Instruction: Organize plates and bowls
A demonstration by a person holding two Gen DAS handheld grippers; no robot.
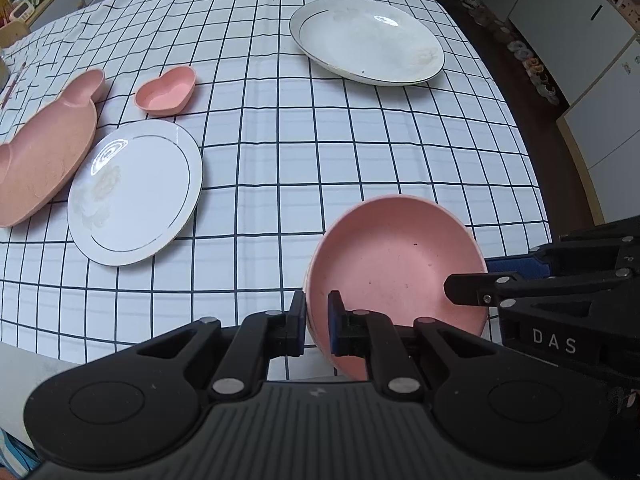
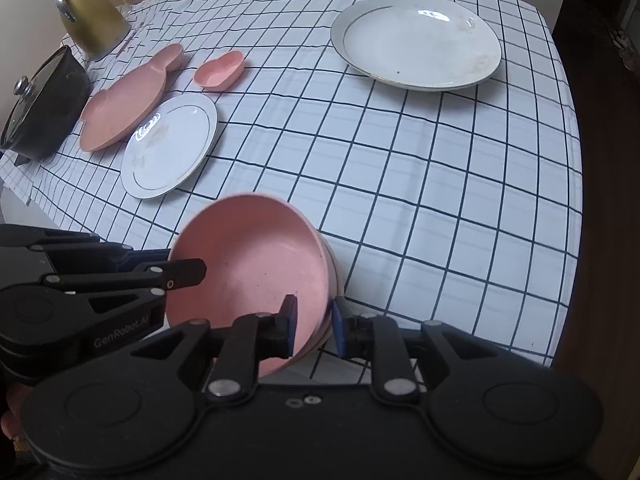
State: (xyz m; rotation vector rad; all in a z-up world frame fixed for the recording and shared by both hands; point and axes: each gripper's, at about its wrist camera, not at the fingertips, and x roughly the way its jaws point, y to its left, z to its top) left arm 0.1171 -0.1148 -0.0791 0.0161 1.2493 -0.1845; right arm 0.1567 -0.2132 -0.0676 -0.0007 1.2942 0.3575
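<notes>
From the left wrist we see our left gripper [image 1: 314, 322] pinching the near rim of the pink bowl [image 1: 394, 276], jaws almost closed on it. The bowl sits tilted at the near edge of the checked tablecloth [image 1: 320, 152].

From the right wrist, our right gripper [image 2: 314, 326] straddles the bowl's [image 2: 248, 264] opposite rim, jaws slightly parted; the right pad stands just off the rim. Beyond the bowl lie a small white plate [image 2: 170, 146] and a large white plate [image 2: 416, 42].

Two white plates [image 1: 367, 41] [image 1: 134, 192]; pink dishes, four (two stacked) [image 1: 394, 268]
</notes>
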